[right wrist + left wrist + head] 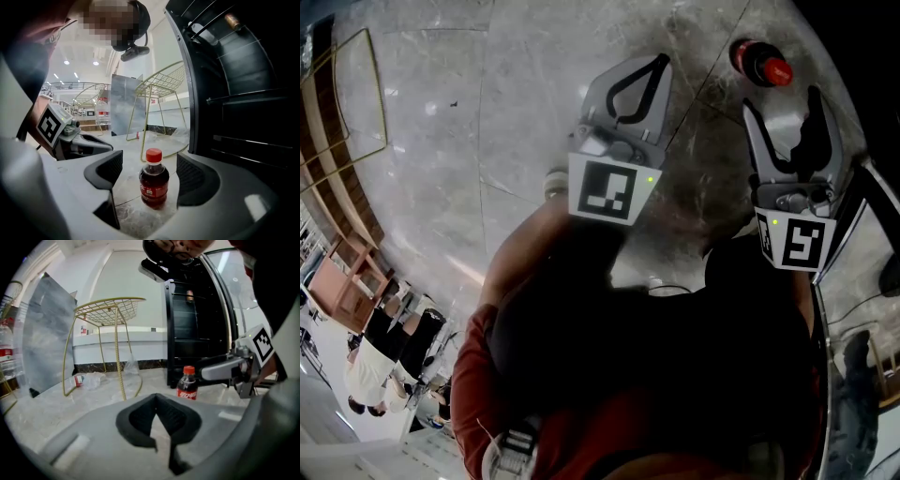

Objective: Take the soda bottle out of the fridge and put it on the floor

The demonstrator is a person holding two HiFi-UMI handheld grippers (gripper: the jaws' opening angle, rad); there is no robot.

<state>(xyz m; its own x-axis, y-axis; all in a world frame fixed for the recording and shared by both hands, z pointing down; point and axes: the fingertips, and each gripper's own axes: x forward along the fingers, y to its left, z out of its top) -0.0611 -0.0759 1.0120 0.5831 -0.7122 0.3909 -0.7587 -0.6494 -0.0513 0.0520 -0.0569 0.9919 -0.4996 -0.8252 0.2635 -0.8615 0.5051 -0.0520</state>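
One marble floor (469, 122): grey, veined and glossy. It bears the soda bottle (153, 183), so I judge the putting-down part of the task to be as good as finished.
Fridge (248, 108): black, with its door open and wire shelves showing inside. It stands close beside the bottle, which is fully outside it.
Wire stand (110, 310): gold frame with a mesh top, on the floor behind the bottle and apart from it. It is not in the way.
Right gripper (781, 106): jaws spread wide and holding nothing. Its own view frames the bottle between the two pads (108, 169), but the head view puts the bottle just past the tips, touching neither. I read the step in hand as letting go and leaving.
Left gripper (659, 62): jaws narrow with the tips meeting and nothing between them. It hangs beside the other gripper, off to the bottle's left, and seems to have no part in this step.
Soda bottle: upright on the floor just in front of the open fridge, holding dark drink, with a red label and nothing gripping it.
Red cap (153, 155): screwed on and level, the highest part of the bottle and so the easiest to knock. The next move calls for drawing the right gripper straight back with its jaws kept wide, so that neither pad brushes the bottle and tips it.
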